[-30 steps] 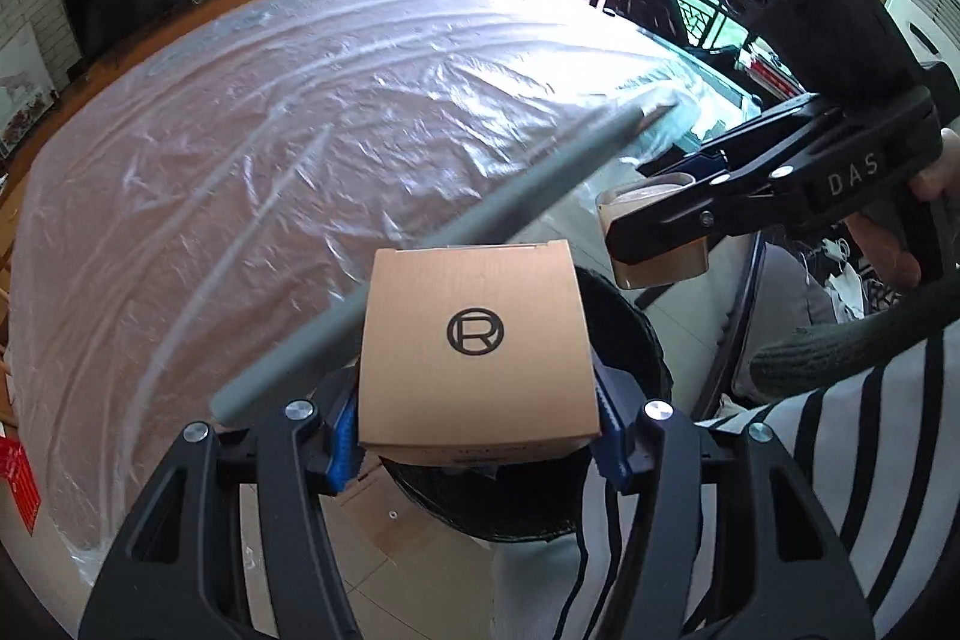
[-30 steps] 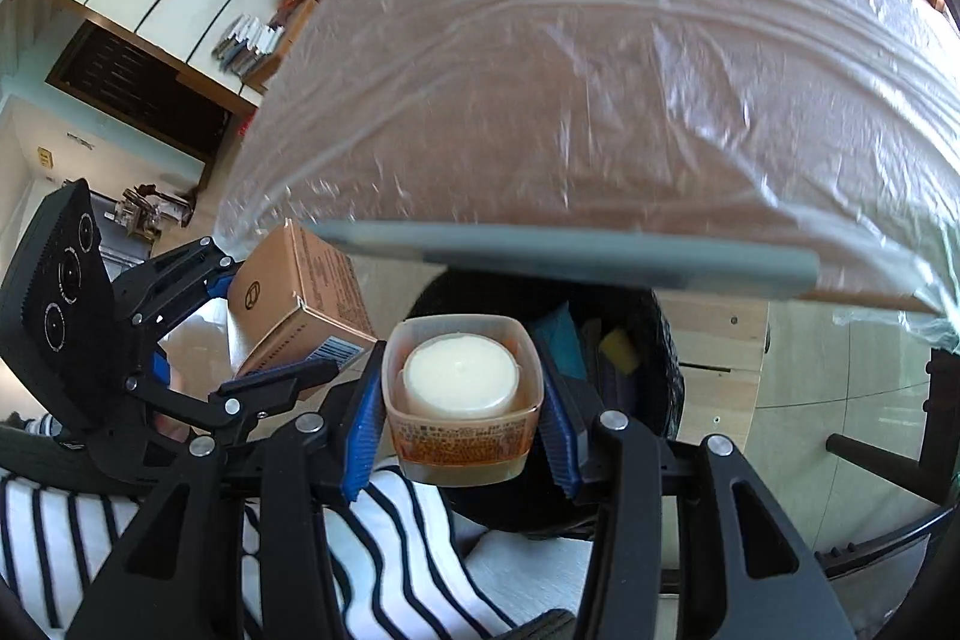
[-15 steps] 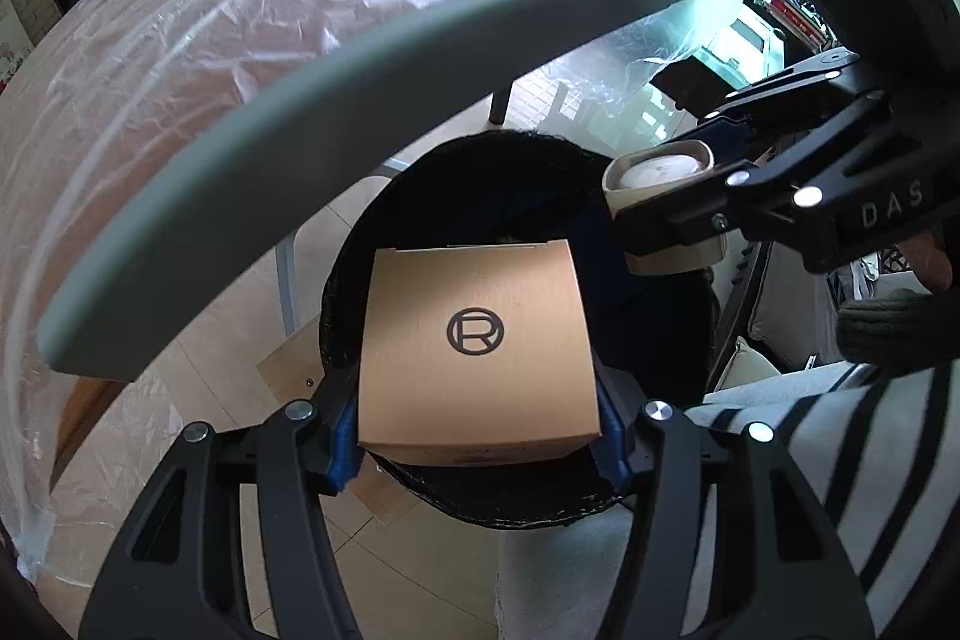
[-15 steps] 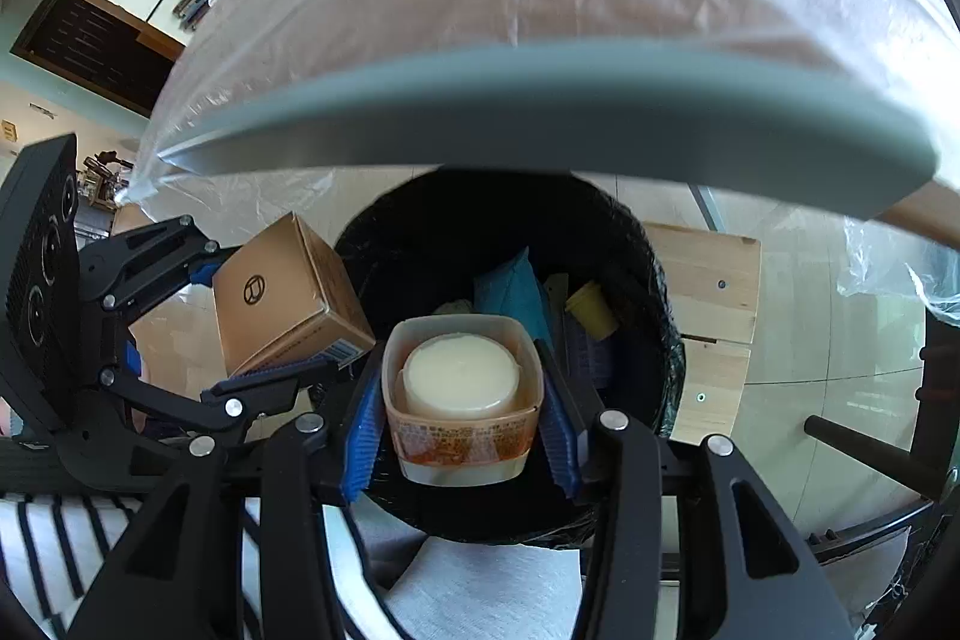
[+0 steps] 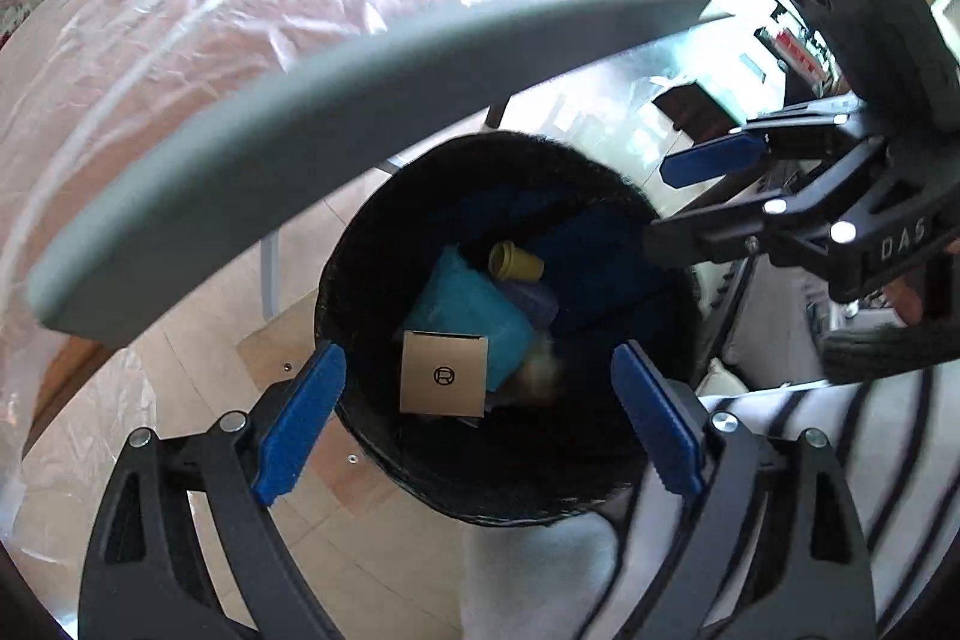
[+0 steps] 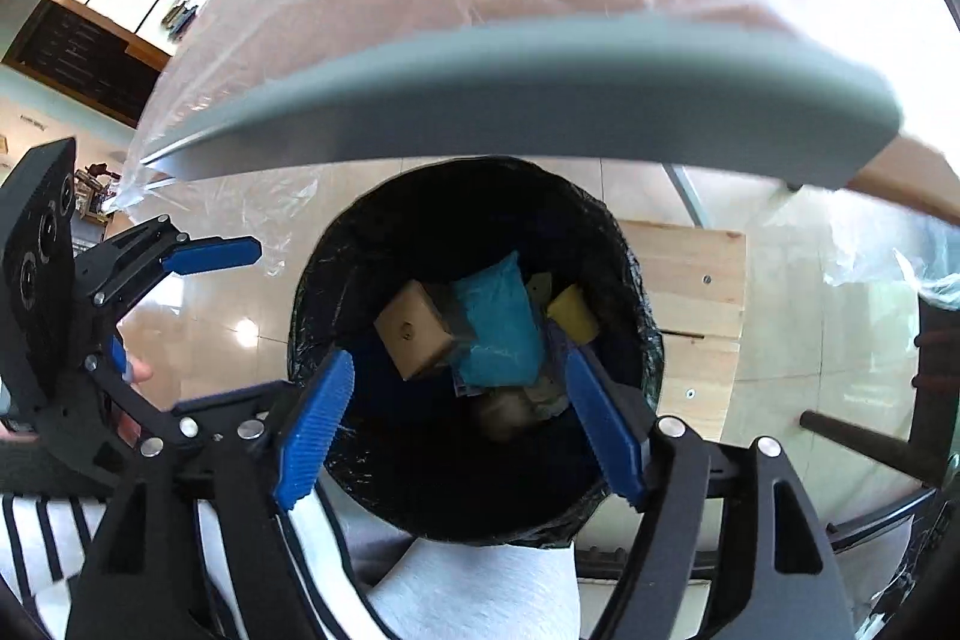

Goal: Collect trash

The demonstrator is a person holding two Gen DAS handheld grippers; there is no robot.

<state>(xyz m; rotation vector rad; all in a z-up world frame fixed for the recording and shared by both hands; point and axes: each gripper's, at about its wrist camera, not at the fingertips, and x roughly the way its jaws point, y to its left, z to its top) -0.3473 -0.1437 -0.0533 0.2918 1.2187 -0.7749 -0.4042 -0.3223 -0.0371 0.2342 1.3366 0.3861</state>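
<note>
Both tools, the left tool (image 5: pixel 477 418) and the right tool (image 6: pixel 459 427), are opening and now hold nothing; the cardboard box (image 5: pixel 443 373) has dropped into the round black bin (image 5: pixel 360 274), beside crinkled blue plastic (image 6: pixel 501 331).

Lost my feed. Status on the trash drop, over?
Left tongs and right tongs opening, nothing between them. Cardboard box down in the black bin. Table edge overhead, bin mouth unblocked.

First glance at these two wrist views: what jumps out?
The black trash bin fills the middle of both views, below the grey table edge. Inside it lie a brown cardboard box, a teal bag and a yellow cup. The left gripper and right gripper hang above it, blue-padded jaws opening with nothing between them.
</note>
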